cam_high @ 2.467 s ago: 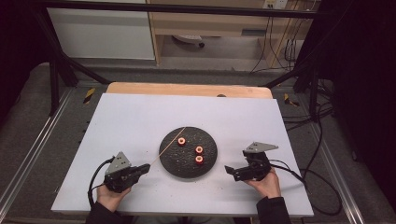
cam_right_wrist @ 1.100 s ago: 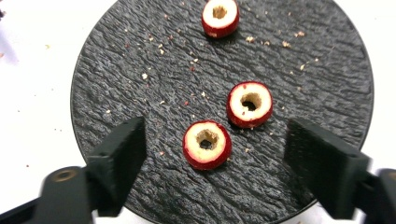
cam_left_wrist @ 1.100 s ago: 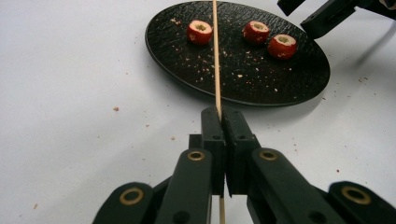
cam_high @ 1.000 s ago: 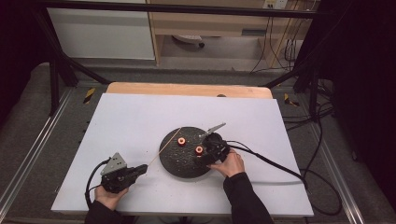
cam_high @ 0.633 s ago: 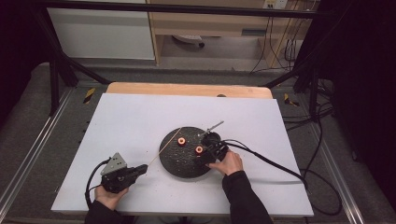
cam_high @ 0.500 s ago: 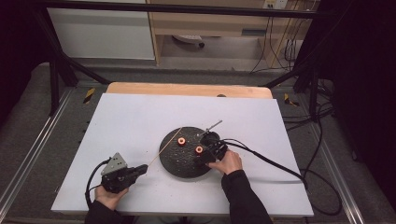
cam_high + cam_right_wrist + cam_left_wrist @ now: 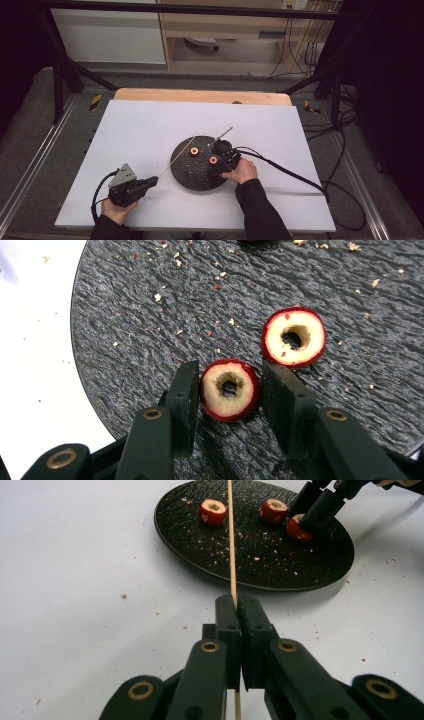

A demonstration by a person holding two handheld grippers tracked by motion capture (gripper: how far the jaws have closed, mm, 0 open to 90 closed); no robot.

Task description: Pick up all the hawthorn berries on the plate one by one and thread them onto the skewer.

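Note:
A black round plate (image 7: 186,172) (image 7: 250,570) (image 7: 130,315) holds cored red fruit pieces. My left gripper (image 7: 150,182) (image 7: 237,605) rests on the white table, left of the plate. It is shut on a thin wooden skewer (image 7: 177,157) (image 7: 230,535) that reaches out over the plate. My right gripper (image 7: 216,159) (image 7: 230,385) is down on the plate, its jaws pressed against both sides of one fruit piece (image 7: 230,390) (image 7: 298,528). A second piece (image 7: 294,337) lies just beyond it, and a third (image 7: 193,151) (image 7: 212,511) sits near the skewer.
Crumbs are scattered over the plate and the white table (image 7: 140,130). A wooden board edge (image 7: 200,95) runs along the table's far side. The right gripper's cable (image 7: 290,172) trails off to the right. Metal rails flank the table.
My right gripper has moved from the table's front right onto the plate and settled around a fruit piece. The left gripper has kept still with the skewer.

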